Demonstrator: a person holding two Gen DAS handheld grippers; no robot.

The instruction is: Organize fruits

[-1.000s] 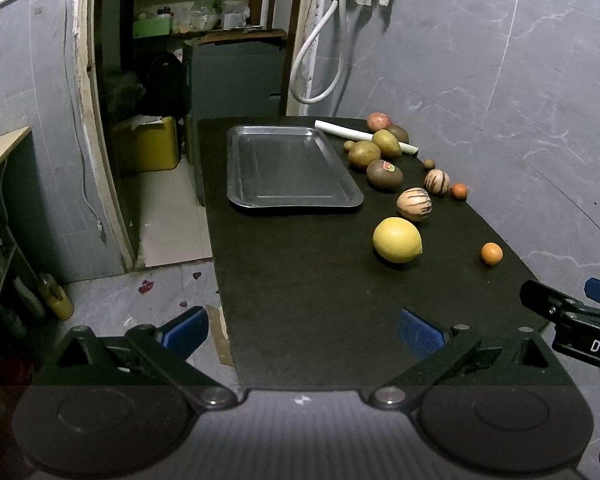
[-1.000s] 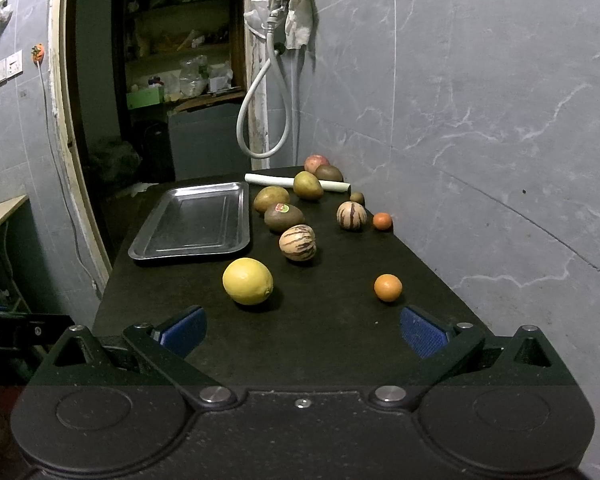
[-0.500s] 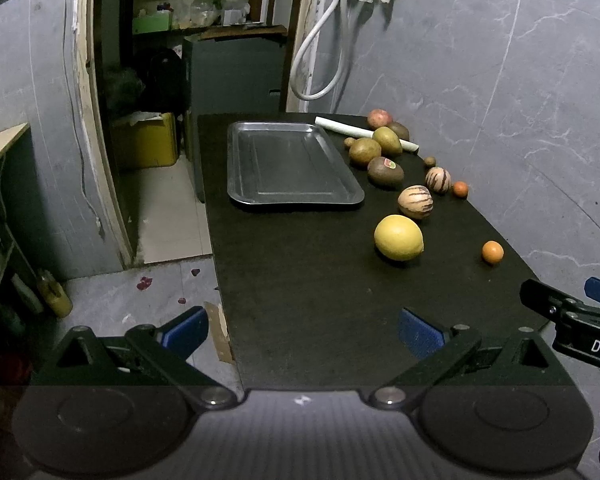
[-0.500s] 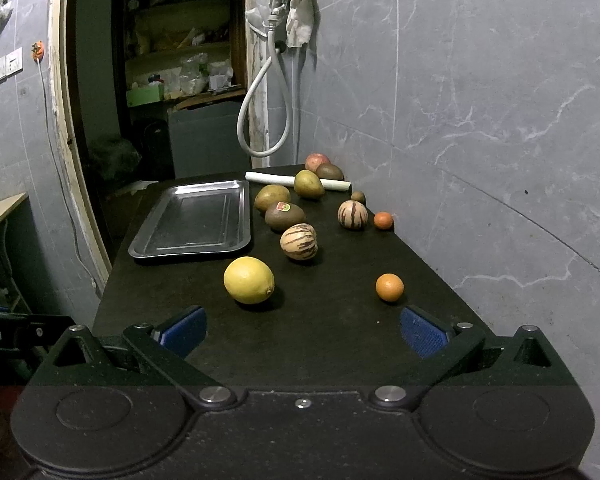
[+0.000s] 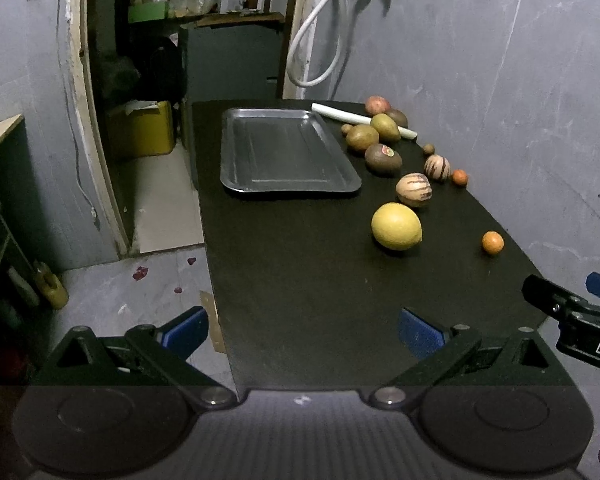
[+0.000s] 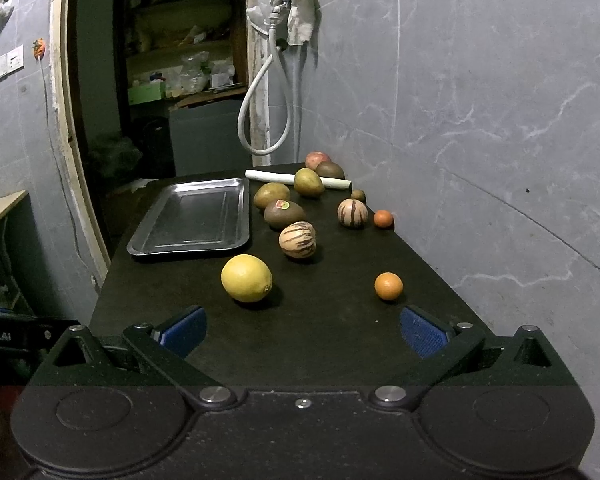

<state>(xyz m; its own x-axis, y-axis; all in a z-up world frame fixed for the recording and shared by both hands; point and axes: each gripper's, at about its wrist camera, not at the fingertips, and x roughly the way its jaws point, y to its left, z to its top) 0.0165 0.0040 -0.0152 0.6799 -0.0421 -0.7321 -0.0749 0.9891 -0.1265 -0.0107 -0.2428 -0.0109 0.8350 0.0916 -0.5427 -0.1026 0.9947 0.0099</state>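
A black table (image 5: 300, 280) (image 6: 332, 320) carries an empty metal tray (image 5: 284, 152) (image 6: 196, 216) and loose fruit to its right. Nearest is a yellow lemon (image 5: 396, 226) (image 6: 246, 278), then a small orange (image 5: 492, 242) (image 6: 388, 286), two striped melons (image 6: 297, 239) (image 6: 352, 213), a second small orange (image 6: 383, 219), a stickered brown fruit (image 6: 283, 213) and greenish mangoes (image 6: 271, 195) (image 6: 309, 182). My left gripper (image 5: 300, 330) hangs open over the table's near left edge. My right gripper (image 6: 302, 330) is open at the near end, short of the lemon. Both hold nothing.
A white tube (image 6: 296, 178) lies at the far end by a reddish fruit (image 6: 317, 159). A grey wall (image 6: 480, 120) runs along the table's right side. A hose (image 6: 260, 120) hangs behind. Floor, a yellow bin (image 5: 144, 128) and a doorway lie left.
Both grippers have crept slightly forward toward the fruit; the left view has shifted a little. Nothing on the table has moved.
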